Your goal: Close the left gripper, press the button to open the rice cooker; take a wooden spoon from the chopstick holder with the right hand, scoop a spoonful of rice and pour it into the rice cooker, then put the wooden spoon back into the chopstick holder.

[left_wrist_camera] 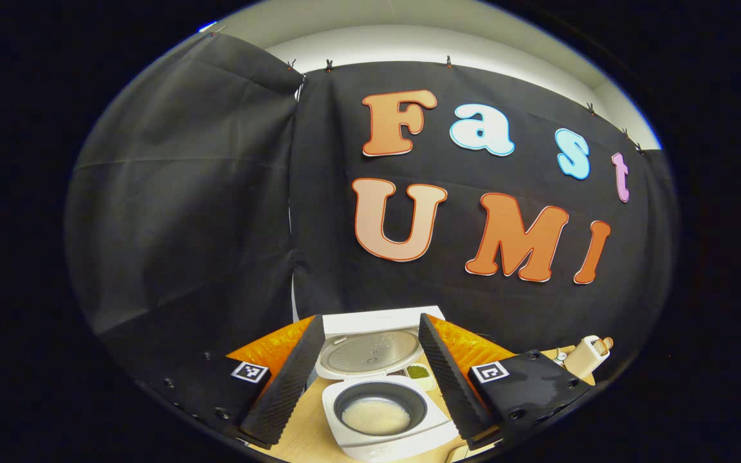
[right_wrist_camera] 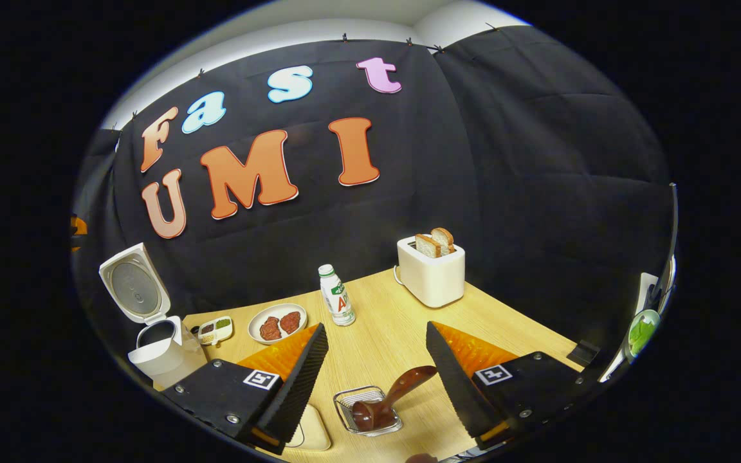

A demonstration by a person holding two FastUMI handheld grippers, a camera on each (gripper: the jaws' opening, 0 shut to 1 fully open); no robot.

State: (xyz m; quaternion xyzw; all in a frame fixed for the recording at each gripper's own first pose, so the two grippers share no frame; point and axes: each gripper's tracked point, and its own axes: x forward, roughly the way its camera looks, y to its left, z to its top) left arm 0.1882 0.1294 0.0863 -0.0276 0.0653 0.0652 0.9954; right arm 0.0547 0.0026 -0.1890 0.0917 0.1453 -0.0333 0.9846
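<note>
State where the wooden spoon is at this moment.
In the right gripper view, the wooden spoon rests in the wire chopstick holder on the table, low between the right gripper's open fingers.

- We see the left gripper with its fingers spread wide apart, holding nothing
- Between the fingers stands the rice cooker, its lid raised upright behind the pot
- Rice lies in the dark inner pot
- Just beyond the right finger we see a small dish with green contents
- Farther right sits a toaster on the wooden table
</note>
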